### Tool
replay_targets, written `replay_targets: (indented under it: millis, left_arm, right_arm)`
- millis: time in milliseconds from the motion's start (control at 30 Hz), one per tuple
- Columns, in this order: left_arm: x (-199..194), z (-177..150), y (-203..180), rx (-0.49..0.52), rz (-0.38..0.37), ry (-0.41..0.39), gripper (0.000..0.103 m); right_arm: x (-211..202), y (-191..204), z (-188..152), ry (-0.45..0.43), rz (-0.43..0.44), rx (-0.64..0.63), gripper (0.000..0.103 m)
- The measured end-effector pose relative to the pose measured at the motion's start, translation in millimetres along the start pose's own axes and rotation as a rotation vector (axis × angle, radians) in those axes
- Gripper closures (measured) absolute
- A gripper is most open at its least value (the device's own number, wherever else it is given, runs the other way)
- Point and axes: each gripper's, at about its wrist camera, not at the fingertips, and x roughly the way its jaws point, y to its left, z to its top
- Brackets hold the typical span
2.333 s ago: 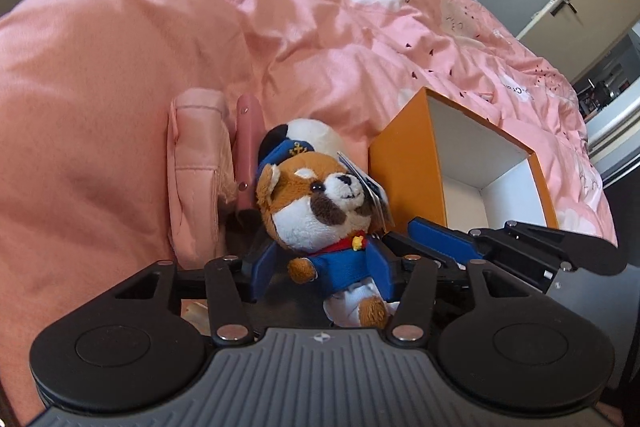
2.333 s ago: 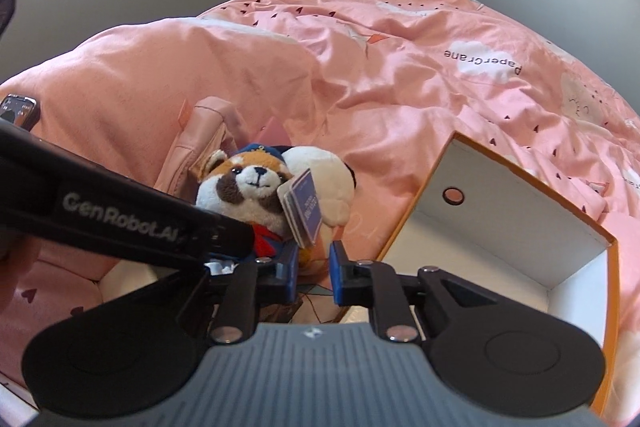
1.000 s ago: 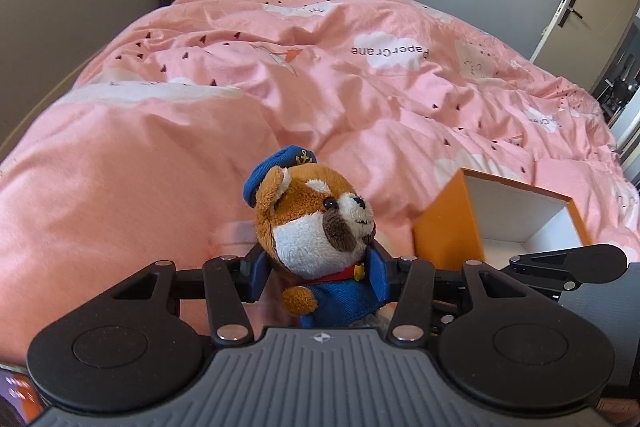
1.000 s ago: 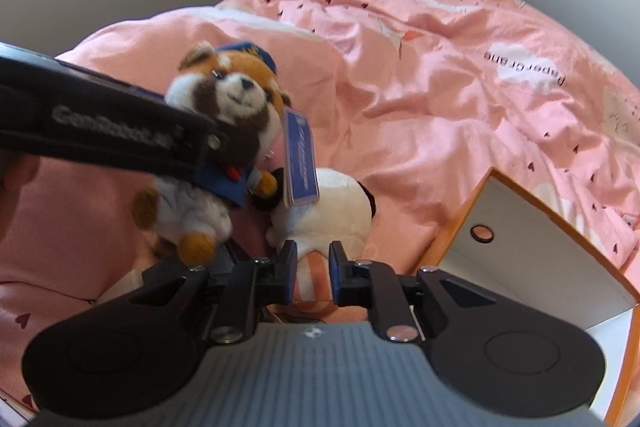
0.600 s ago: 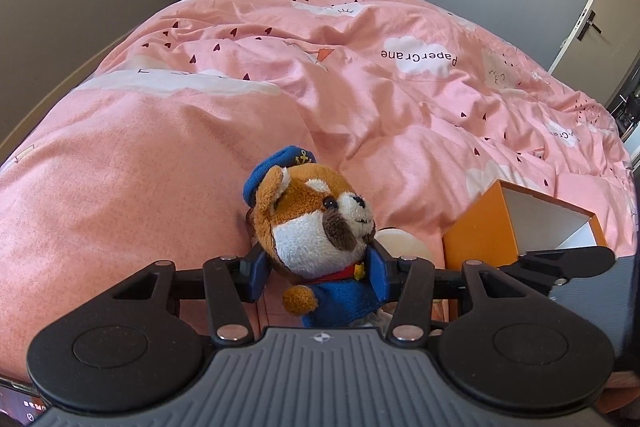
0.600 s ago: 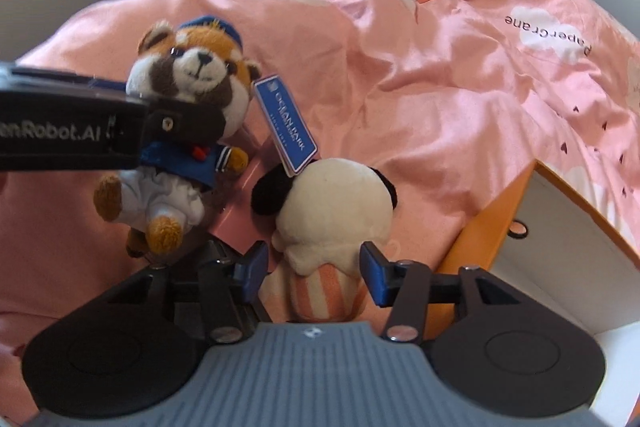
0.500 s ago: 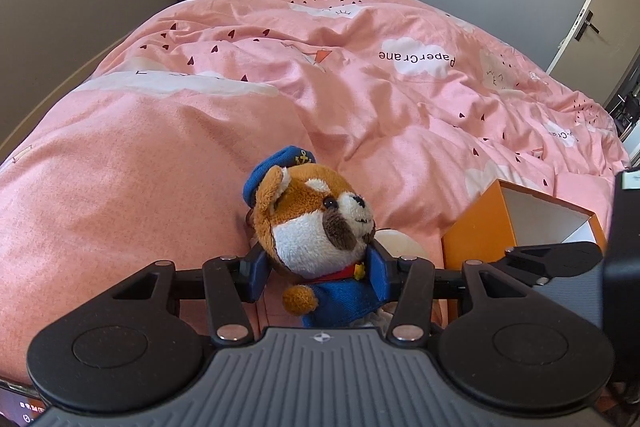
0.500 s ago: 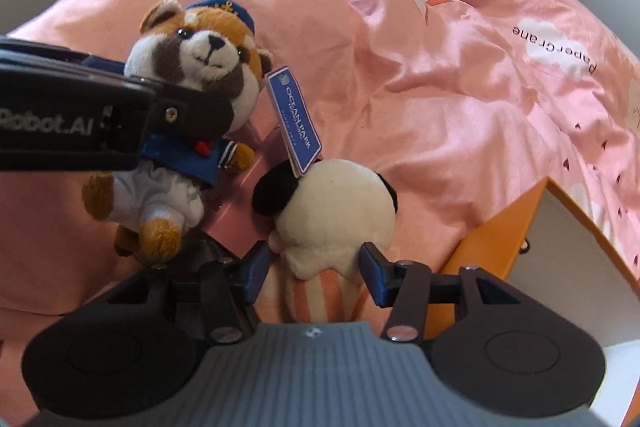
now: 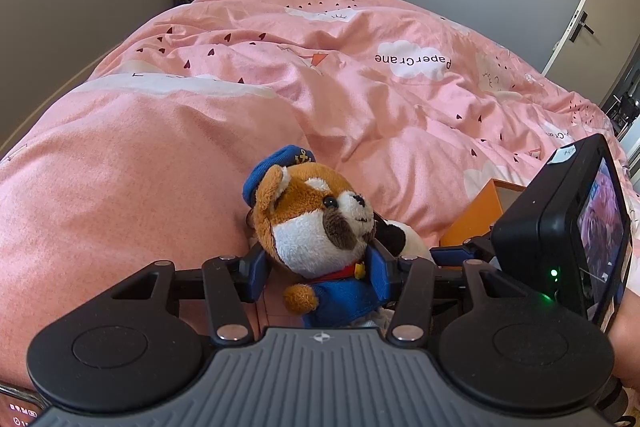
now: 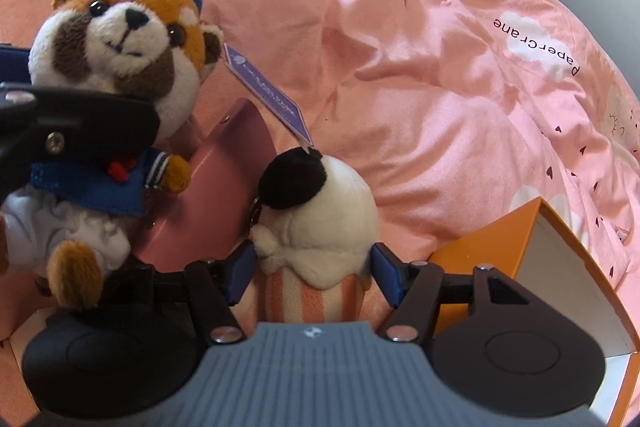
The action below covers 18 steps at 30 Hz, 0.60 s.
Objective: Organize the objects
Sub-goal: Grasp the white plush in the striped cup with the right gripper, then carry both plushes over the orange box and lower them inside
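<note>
left gripper (image 9: 320,269) jaws clamped on brown sailor-suited plush animal (image 9: 320,227) held above pink bed (image 9: 160,167); right gripper (image 10: 314,273) jaws apart, straddling white-and-black cupcake plush (image 10: 320,211) beside orange box (image 10: 492,243): soft pile may squirm free on closing.

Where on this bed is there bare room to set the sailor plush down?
Open duvet beyond the orange box is bare. The box's white inside shows nothing. Crowded: sailor plush, cupcake plush and pink bag together.

The left gripper (image 9: 318,273) is clamped on the plush (image 9: 320,227), held off the bed. The right gripper (image 10: 314,273) has its jaws spread wide around the panda (image 10: 320,223)
</note>
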Motion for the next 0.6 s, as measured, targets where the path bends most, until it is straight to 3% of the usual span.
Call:
replay_targets:
  millis: [200,400,600]
  left_arm:
    - [-7.5,-2.1,-2.3,0.009,-0.011,-0.009,0.046]
    - [-28.8,2.1,-13.8,0.024,-0.045,-0.057,0.046]
    - [-57.2,19.6,-38.7,0.082,-0.095,-0.11,0.046]
  right_arm:
    - [-29.8,-13.2,-12.2,-0.116,0.022,0.092,0.052]
    - [-74.1,-37.2,-20.5,-0.226,0.118,0.234,0.053]
    - [-133.3,-68.1,-39.5,-0.386,0.133,0.358,0.053]
